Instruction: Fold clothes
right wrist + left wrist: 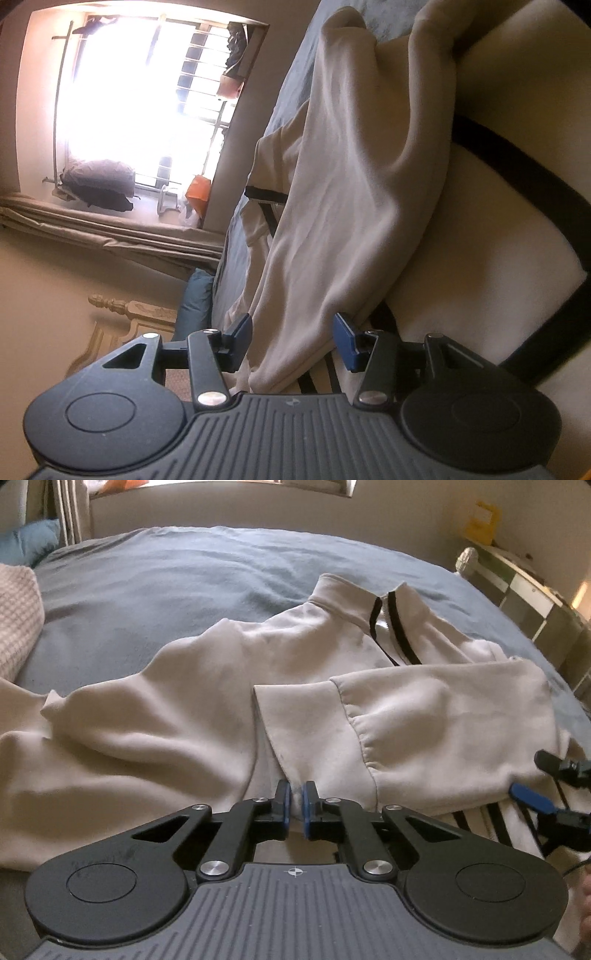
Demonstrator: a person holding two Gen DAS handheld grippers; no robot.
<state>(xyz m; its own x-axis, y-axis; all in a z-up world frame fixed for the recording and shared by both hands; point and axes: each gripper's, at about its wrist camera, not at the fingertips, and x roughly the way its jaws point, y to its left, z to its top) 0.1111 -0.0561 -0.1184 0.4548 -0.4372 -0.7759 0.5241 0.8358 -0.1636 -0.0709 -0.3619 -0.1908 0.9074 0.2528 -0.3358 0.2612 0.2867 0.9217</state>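
Left gripper (pixel 294 796) pinches the sweatshirt (pixel 207 709) cuff, apparently to carry the sleeve (pixel 424 716) across the body on the bed (pixel 166 576). Right gripper (pixel 291 332) stands wide around the hem, gripping nothing.

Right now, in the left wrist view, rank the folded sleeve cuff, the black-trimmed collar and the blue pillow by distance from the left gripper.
1. Folded sleeve cuff, just ahead of the left gripper.
2. Black-trimmed collar, mid-bed, slightly right.
3. Blue pillow, far left corner.
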